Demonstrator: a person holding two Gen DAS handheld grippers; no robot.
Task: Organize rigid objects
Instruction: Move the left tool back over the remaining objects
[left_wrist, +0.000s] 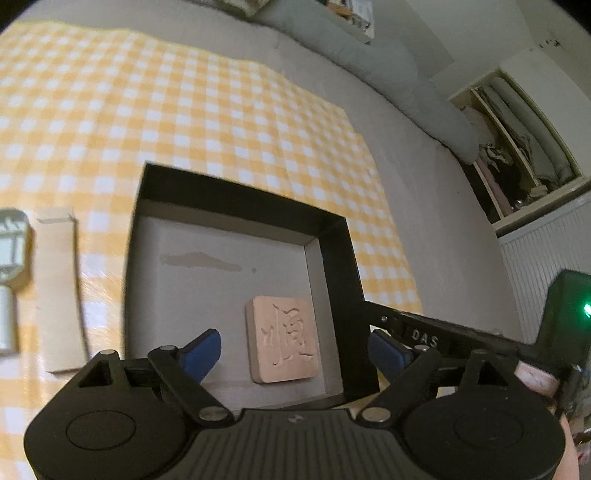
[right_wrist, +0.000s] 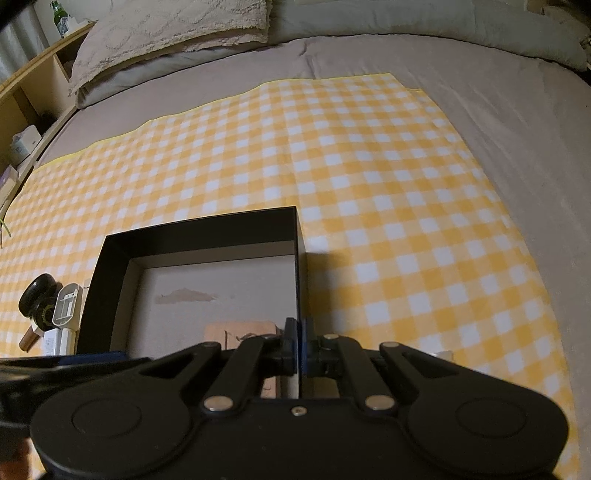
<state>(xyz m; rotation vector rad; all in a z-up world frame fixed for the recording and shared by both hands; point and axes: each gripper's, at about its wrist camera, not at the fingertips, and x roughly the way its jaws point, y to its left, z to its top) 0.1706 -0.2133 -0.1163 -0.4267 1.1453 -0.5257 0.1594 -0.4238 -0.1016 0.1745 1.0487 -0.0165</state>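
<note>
The right hand-held gripper pinches the black box's right wall while the left hand-held gripper hangs released over the carved wooden tile; a tug could tip the box on the soft bed.

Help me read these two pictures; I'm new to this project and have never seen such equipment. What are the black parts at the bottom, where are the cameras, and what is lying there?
There is no robot. A person holds a two-finger gripper in each hand, and a fisheye camera on each one looks forward along its fingers, so the black parts are the tools themselves.

One picture is from the left gripper. Its blue-padded jaws stand open above a black box, with nothing between them. Inside the box lies a wooden tile carved with a character.

The other picture is from the right gripper. Its jaws are closed on the box's right wall, seemingly steadying it.

The box sits on a yellow checked cloth spread over a grey bed. To the box's left lie a cardboard strip, a white device and a black round object.
</note>
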